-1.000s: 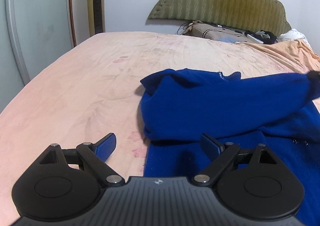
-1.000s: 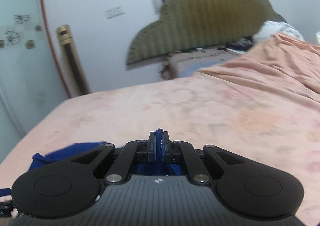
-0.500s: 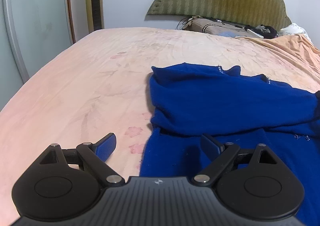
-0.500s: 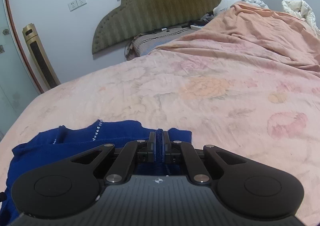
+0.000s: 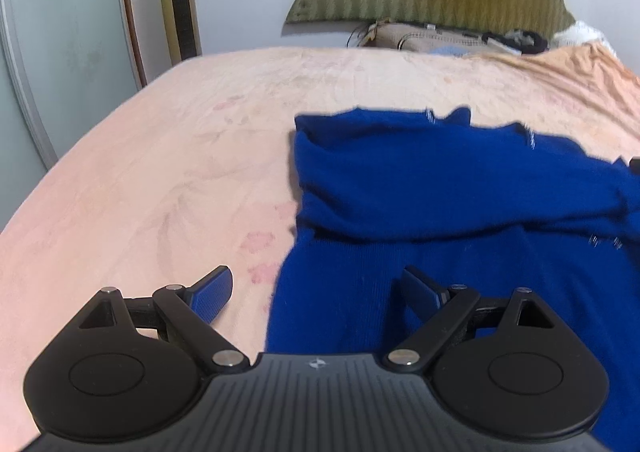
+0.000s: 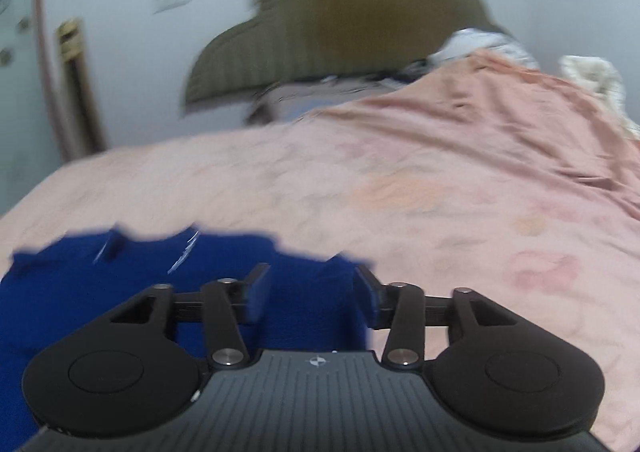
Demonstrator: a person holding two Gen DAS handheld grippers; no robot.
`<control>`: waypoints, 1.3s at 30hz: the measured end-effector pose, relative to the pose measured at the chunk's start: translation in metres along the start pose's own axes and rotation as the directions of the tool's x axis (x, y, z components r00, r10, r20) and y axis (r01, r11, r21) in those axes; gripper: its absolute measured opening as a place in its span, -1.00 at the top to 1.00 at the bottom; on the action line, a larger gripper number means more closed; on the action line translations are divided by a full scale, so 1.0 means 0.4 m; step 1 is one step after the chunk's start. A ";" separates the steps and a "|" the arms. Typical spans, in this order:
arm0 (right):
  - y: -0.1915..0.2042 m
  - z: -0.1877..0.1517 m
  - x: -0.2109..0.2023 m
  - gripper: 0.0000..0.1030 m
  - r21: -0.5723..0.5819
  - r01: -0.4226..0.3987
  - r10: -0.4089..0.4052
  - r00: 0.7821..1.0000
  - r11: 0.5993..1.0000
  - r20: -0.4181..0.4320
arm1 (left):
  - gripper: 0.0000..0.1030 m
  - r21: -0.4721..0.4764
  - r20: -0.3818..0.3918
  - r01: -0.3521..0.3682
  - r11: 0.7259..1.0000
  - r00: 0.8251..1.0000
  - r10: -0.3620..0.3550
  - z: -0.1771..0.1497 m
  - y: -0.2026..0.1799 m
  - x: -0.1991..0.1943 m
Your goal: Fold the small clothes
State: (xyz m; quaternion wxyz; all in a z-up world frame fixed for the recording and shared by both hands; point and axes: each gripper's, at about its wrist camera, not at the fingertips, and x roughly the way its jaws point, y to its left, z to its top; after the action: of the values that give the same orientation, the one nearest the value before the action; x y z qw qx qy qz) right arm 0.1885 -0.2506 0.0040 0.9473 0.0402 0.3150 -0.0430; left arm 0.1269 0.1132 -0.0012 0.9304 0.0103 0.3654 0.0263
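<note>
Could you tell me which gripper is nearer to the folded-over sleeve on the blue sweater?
Left. The left gripper hovers open just short of the sleeve; the right gripper, jaws opening, sits at the sweater's far edge.

both grippers [image 5: 316,292] [image 6: 312,288] are black, ribbed, with silver screws and blue-padded jaws.

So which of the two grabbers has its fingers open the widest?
The left gripper: its fingers are spread far apart above the blue sweater, holding nothing. The right gripper is only part-way open, its jaws opening off the sweater's edge.
</note>
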 end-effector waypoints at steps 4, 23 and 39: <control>-0.004 -0.030 0.003 -0.17 0.034 0.087 -0.086 0.995 0.996 -0.044 | -0.78 0.001 -0.016 0.000 1.000 1.000 0.000 -0.021 -0.011 -0.011; 0.110 -0.225 -0.193 -0.86 -0.019 -0.082 0.081 0.994 0.996 -0.072 | -0.78 0.006 -0.028 0.031 1.000 0.999 -0.030 -0.107 -0.089 -0.113; 0.162 -0.308 -0.261 -1.00 -0.118 -0.075 0.066 0.995 0.990 -0.080 | -0.90 0.020 0.000 0.002 1.000 1.000 -0.002 -0.185 -0.142 -0.153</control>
State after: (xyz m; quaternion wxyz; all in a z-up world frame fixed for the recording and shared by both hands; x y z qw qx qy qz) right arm 0.0390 -0.1675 -0.0285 0.9363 -0.0045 0.3511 0.0110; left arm 0.0341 0.0529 -0.0161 0.9304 0.0192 0.3655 0.0216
